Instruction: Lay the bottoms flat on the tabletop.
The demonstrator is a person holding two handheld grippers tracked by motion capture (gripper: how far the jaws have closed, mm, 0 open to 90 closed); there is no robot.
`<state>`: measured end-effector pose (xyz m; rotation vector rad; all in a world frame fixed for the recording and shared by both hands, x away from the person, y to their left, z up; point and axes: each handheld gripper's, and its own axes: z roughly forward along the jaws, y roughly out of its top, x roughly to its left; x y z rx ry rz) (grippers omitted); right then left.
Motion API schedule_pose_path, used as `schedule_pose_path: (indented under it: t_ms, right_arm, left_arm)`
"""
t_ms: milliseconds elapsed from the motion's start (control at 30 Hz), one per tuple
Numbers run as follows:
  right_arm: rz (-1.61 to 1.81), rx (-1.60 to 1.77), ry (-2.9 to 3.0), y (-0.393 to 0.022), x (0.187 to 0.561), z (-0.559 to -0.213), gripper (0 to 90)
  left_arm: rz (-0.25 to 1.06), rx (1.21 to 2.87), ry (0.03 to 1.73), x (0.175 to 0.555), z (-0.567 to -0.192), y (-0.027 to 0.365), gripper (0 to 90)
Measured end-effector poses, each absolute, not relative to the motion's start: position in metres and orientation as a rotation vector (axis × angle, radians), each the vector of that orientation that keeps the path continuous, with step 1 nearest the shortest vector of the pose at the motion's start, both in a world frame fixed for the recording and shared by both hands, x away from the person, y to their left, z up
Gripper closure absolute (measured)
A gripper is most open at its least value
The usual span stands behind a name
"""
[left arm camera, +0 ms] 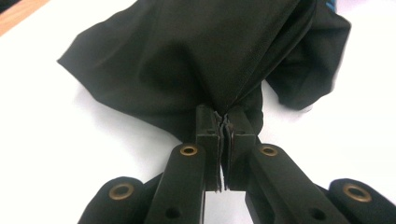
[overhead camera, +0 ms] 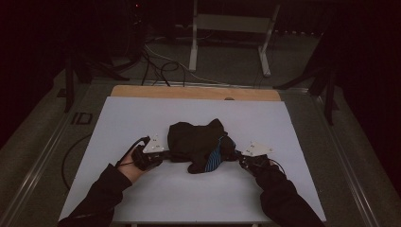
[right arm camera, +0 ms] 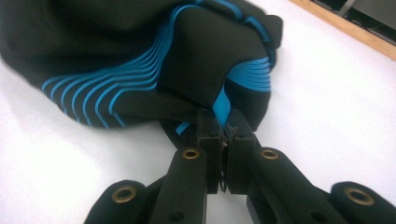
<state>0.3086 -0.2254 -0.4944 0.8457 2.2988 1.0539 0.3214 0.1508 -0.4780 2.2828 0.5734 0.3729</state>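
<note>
Black garment [overhead camera: 196,142] with blue stripes sits mid-table, bunched in a heap on the white table top [overhead camera: 142,118]. You have it pinched from both sides.

Left gripper [overhead camera: 161,155]: jaws closed tight on a fold of plain black cloth at the heap's left edge; in the left gripper view the fabric [left arm camera: 187,56] pulls into a taut ridge running up from the pads. Right gripper [overhead camera: 239,157]: jaws likewise clamped down, on a fold at the striped side; the right gripper view shows a blue band [right arm camera: 222,105] running straight into the pinch.

Step in hand, as I read it: both grips made, the lift or spread just starting. Most of the cloth lies on the table.

Next move likely calls for drawing your hands apart and upward together, evenly, so the heap opens rather than twists. Watch that each pinch holds one layer; cannot tell from here whether either has caught several.

Around: wooden strip [overhead camera: 194,92] along the far edge, cables [overhead camera: 156,66] and a white frame [overhead camera: 231,33] on the floor beyond. Nothing on the table stands in your way.
</note>
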Motion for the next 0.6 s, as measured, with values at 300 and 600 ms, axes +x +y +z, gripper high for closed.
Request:
schedule_pose_path:
  t_ms: [300, 600]
  right_arm:
    - [1.066, 0.84, 2.268, -0.247, 0.301, -0.484, 88.1]
    - [1.077, 0.884, 2.222, -0.273, 0.295, -0.473, 88.2]
  left_arm:
    - [0.403, 2.289, 0.579, 0.314, -0.469, 0.165, 87.7]
    - [0.399, 2.309, 0.549, 0.3, -0.461, 0.172, 87.7]
